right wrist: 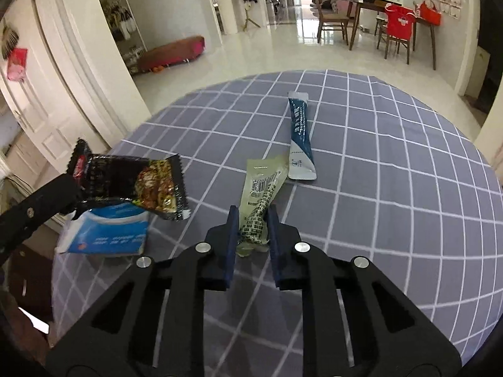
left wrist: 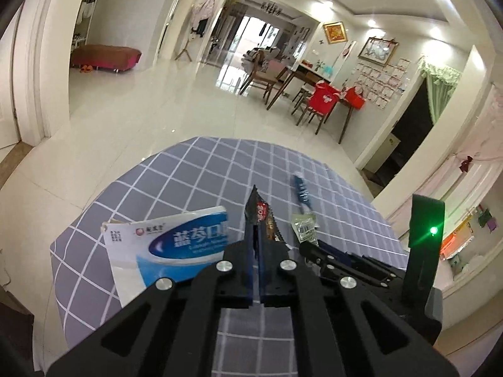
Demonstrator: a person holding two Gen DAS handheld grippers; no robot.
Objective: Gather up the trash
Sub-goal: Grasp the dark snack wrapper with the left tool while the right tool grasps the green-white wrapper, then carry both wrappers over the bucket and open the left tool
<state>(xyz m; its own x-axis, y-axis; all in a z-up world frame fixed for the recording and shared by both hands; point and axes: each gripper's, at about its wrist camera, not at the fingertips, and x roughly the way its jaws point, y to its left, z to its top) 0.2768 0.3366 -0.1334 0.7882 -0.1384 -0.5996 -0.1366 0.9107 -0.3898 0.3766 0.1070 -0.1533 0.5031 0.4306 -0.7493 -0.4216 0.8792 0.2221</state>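
Observation:
My left gripper [left wrist: 258,238] is shut on a black snack wrapper [left wrist: 262,216], held above the table; it also shows in the right wrist view [right wrist: 132,185] over a white and blue carton [right wrist: 107,229]. That carton [left wrist: 169,245] lies left of my left gripper. My right gripper [right wrist: 253,220] has its jaws around the near end of a pale green sachet [right wrist: 261,191], pads close against it; the sachet lies on the cloth. The sachet [left wrist: 303,224] and right gripper [left wrist: 309,248] also show in the left wrist view. A blue and white stick packet [right wrist: 300,138] lies beyond.
The round table has a grey checked cloth [right wrist: 393,172]. A wooden dining table with chairs and red bags [right wrist: 399,22] stands far across the tiled floor. A pink bench [right wrist: 176,50] sits by the left wall.

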